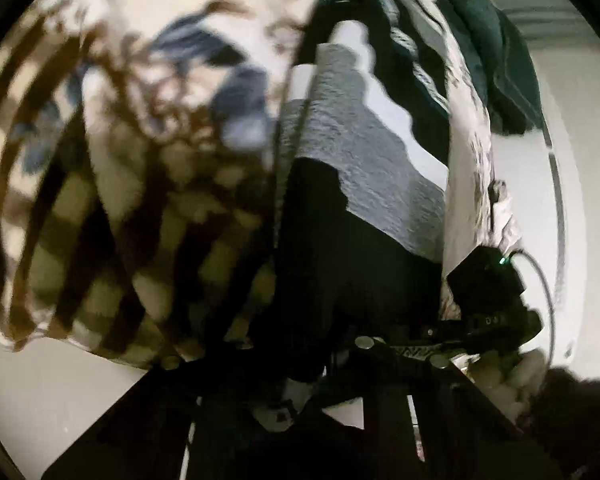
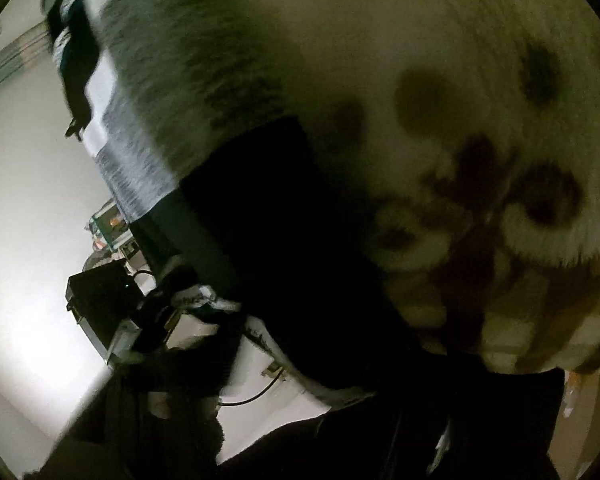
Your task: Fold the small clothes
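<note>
Left wrist: patterned cloth [image 1: 148,128] against tool [image 1: 300,392].

A home laundry spot, by the look of it.
Patterned fleece clothes [image 1: 148,168] and dark garments [image 1: 496,40] lay heaped on a plain white worktop [image 1: 572,160].

patterned cloth [image 1: 148,128] crowding both views, bare table [image 1: 572,160] beside

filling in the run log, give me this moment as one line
task: fold small clothes | left gripper: shut on patterned cloth | right gripper: shut on cloth | grey towel: beneath | fold: not finished
</note>
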{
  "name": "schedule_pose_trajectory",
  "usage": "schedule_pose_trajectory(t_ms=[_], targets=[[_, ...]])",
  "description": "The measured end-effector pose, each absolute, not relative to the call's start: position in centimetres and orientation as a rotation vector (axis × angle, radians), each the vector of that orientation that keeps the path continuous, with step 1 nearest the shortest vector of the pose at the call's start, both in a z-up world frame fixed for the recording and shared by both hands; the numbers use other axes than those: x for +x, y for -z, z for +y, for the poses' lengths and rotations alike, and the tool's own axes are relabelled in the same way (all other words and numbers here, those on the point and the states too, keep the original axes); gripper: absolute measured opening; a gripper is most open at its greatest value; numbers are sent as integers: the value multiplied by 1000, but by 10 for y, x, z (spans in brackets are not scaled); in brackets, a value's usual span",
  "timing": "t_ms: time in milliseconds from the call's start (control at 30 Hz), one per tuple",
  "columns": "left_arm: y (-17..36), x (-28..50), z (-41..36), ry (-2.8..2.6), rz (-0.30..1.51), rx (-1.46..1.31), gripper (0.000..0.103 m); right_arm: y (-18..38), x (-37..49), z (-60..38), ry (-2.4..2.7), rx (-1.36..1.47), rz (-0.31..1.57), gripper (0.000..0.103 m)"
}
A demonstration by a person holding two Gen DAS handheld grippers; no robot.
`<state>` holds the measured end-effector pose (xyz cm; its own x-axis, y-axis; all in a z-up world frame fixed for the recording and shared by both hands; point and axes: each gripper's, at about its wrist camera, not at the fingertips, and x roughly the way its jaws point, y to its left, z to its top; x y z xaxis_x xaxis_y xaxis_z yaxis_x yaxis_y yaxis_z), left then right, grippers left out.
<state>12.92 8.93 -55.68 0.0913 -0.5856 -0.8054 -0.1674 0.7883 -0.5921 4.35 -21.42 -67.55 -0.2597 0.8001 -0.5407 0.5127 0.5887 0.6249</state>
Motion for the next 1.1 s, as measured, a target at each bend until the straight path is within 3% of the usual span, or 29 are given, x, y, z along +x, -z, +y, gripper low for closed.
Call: schedule_pose_trajectory(t_ms=[400,633,833,867,933,967,1000,1100], targets=[[460,170,98,387,1217,-901,11,573,74,-225,-576,1089,1671,13],[417,301,100,459,986,-892,11,495,183,-244,-569,1098,1384,13],[429,429,92,463,955,-852,12,486,313,-280,-507,1059,1220,13],[435,449,90,472,956,-850,15,488,341,-282,-473,1025,1199,13],[447,485,83,490,965,-838,32,492,382,-284,-425,941,1180,16],[453,501,81,497,973,-837,56,497,402,-281,-401,907,1184,16],[460,516,80,498,975,-841,67,504,421,-281,-376,890,1198,16],[487,549,82,458,1018,-881,67,528,462,-285,-318,898,1268,20]])
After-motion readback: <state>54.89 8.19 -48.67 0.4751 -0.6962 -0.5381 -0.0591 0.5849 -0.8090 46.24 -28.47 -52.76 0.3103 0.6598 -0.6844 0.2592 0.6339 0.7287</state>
